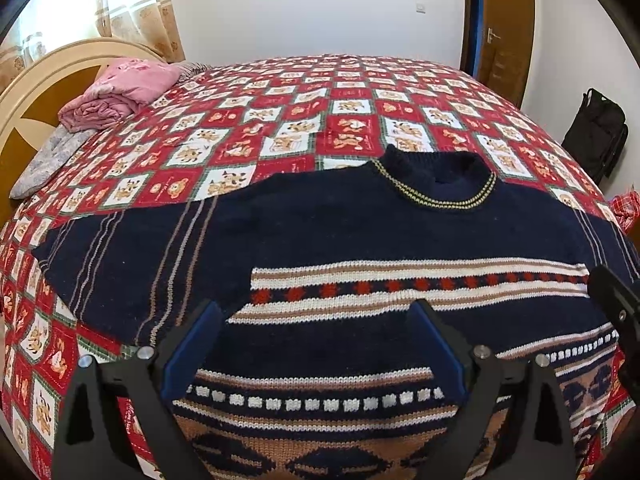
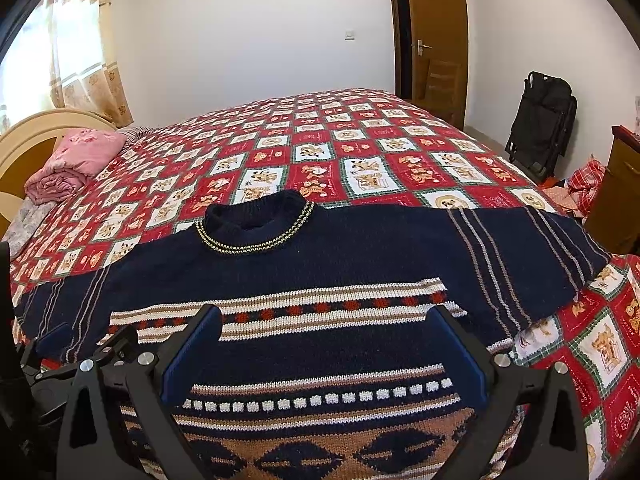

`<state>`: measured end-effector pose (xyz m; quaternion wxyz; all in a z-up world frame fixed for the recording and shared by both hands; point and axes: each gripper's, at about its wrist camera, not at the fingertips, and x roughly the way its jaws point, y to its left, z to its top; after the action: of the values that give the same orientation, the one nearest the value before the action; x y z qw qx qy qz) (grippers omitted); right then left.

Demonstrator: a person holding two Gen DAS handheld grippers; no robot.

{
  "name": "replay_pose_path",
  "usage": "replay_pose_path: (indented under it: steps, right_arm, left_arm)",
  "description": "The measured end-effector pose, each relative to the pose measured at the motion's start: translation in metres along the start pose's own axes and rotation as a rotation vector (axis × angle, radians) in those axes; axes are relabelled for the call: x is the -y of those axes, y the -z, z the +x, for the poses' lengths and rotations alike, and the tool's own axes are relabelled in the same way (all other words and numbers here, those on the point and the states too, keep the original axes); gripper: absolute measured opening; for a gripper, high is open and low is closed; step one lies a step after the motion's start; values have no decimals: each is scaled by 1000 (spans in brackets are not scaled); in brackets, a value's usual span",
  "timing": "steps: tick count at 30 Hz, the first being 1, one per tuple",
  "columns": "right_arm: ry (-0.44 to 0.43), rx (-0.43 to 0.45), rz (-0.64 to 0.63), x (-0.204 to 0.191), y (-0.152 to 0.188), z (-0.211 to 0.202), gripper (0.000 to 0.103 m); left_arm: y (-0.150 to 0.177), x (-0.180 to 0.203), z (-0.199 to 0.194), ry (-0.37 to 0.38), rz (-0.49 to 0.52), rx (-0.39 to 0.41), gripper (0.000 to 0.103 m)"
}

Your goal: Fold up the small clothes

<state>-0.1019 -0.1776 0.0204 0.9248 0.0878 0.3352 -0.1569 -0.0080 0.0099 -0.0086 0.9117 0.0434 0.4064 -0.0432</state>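
Observation:
A small navy knit sweater with white, tan and red bands lies flat and face up on the bed, collar away from me and both sleeves spread out. My left gripper hovers open over its lower chest with nothing between the blue pads. The right gripper is also open above the same sweater, a little to the right. The left sleeve reaches toward the bed's left side, the right sleeve toward the right edge. The left gripper's body shows at the lower left of the right wrist view.
The bed has a red and white bear-print quilt. A rolled pink blanket sits by the headboard at the left. A black folded bag, a wooden door and a cabinet stand to the right.

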Motion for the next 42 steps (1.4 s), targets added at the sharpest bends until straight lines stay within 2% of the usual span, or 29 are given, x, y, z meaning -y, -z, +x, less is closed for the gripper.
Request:
replay_pose_path:
  steps: [42]
  right_arm:
    - [-2,-13,9,1,3,-2,102]
  left_arm:
    - [0,1,-4,6,-8,-7,97]
